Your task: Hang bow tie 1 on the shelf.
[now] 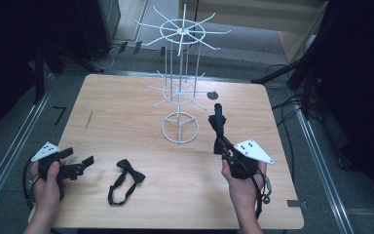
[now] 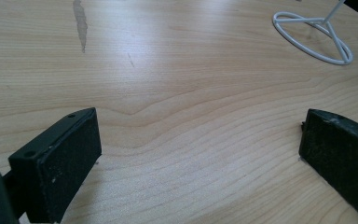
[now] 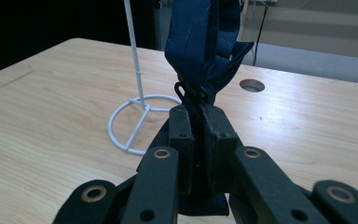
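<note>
the right gripper point(image 1: 222, 146) has its jaws clamped on a dark blue bow tie point(image 3: 204, 51), held up off the desk point(image 1: 126, 97) beside the white wire stand point(image 1: 180, 127). the left gripper point(image 1: 80, 165) rests low with jaws wide apart, near a black bow tie point(image 1: 126, 174) lying flat.

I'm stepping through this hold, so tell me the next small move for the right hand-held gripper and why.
Probably lift the right hand-held gripper toward a lower arm of the white wire rack. Its jaws are shut on a dark blue bow tie whose small black hook shows just above them, and the rack stands close to its left. The left hand-held gripper rests open, with a second bow tie lying flat.
</note>
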`<action>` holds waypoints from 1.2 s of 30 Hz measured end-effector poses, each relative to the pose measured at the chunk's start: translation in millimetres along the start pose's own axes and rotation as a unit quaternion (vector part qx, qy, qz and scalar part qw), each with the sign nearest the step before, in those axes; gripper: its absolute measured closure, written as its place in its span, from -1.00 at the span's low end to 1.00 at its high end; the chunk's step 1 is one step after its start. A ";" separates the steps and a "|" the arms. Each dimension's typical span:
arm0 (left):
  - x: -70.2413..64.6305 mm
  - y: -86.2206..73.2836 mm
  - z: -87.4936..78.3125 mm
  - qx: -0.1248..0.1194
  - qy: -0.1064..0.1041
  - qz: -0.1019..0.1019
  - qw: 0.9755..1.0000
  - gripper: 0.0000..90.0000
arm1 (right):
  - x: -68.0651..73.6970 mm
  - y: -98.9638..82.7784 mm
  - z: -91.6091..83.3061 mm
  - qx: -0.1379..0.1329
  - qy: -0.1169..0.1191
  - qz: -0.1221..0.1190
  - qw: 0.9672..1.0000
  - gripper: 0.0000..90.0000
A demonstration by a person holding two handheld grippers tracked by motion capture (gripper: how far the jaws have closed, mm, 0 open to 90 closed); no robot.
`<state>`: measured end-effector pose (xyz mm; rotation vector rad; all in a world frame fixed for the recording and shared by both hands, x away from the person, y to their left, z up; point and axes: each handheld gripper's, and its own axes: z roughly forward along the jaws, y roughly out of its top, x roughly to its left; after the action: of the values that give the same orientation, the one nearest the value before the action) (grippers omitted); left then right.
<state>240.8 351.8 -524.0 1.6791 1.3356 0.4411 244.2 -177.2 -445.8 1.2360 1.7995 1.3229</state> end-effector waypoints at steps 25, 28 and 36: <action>0.5 0.1 0.0 -0.001 -0.001 -0.001 1.000 -1.00 | 17.1 20.7 2.5 -0.012 0.007 -0.011 1.000 0.88; 0.4 0.0 0.0 -0.001 -0.001 -0.001 1.000 -1.00 | 19.3 21.2 2.4 -0.012 0.005 -0.013 1.000 0.88; 0.5 0.1 0.0 -0.001 -0.002 -0.002 1.000 -1.00 | 26.3 21.4 4.1 -0.011 0.005 -0.020 1.000 0.87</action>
<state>241.0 352.3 -524.1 1.6751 1.3346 0.4370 244.4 -149.9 -425.4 1.1775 1.8026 1.3249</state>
